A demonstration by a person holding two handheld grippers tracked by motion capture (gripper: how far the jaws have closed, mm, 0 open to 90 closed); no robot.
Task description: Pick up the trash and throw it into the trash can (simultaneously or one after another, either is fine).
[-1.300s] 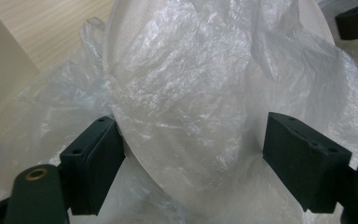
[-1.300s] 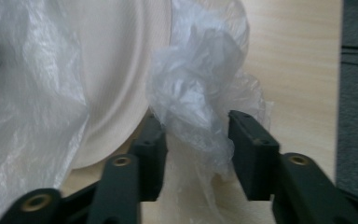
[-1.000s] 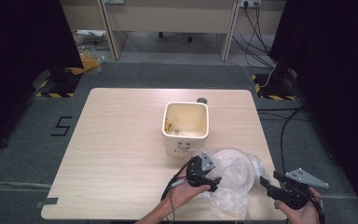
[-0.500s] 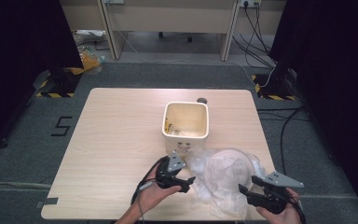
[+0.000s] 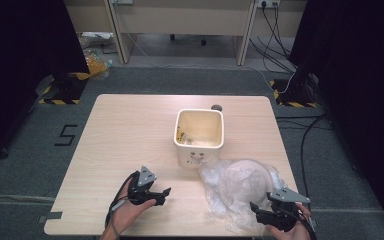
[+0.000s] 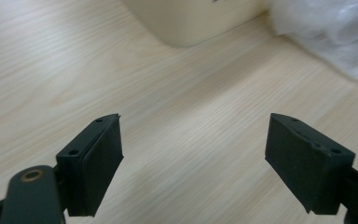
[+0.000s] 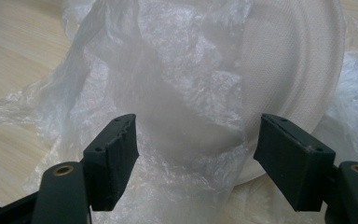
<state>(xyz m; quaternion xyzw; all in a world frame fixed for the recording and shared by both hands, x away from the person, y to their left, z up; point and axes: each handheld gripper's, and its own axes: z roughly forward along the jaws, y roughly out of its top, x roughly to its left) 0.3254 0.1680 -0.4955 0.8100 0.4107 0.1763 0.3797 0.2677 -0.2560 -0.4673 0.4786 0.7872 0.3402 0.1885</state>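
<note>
Whereas the left claw (image 5: pixel 161 196) sat beside the crumpled clear plastic bag (image 5: pixel 230 192) a second earlier, it now hovers well left over the pale wooden surface (image 5: pixel 125 135), jaws apart and empty. Right claw (image 5: pixel 258 212), jaws just widened, faces the bag, which veils a round white paper plate (image 7: pixel 293 70) near the cream square container (image 5: pixel 200 137).

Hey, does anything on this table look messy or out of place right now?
Yes: a crumpled clear plastic bag sprawls over the table's near right corner, half-covering a white paper plate. The cream square container stands upright, with small scraps inside.
</note>
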